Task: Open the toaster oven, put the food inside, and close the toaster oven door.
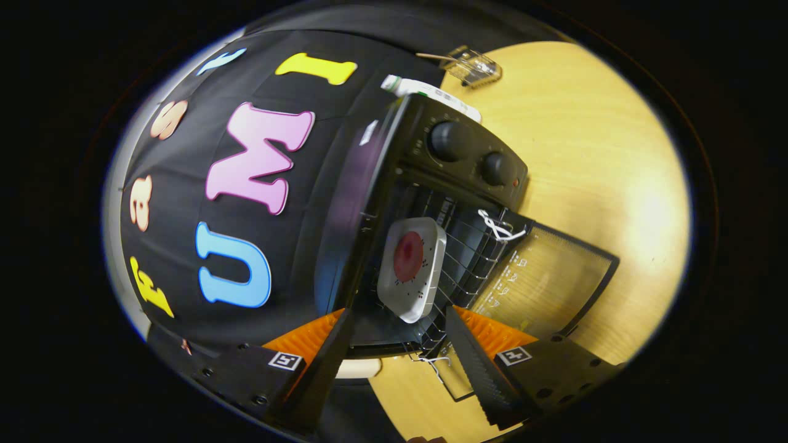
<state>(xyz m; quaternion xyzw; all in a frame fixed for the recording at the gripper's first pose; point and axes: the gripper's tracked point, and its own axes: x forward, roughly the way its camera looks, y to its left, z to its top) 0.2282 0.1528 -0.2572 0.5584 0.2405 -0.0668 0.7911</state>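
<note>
The black toaster oven stands on the wooden table with its glass door swung fully open and lying flat. Two knobs sit on its front panel. Inside, on the wire rack, rests a white square plate carrying a round red piece of food. My gripper is open at the oven's mouth. The plate's near corner lies just ahead of the fingertips, in line with the gap, and neither finger touches it. White cord is tied at the rack's front edge.
A clear plastic container sits on the table beyond the oven. A white object lies behind the oven's top. The black cloth wall rises right behind the oven. Bare tabletop stretches past the open door.
</note>
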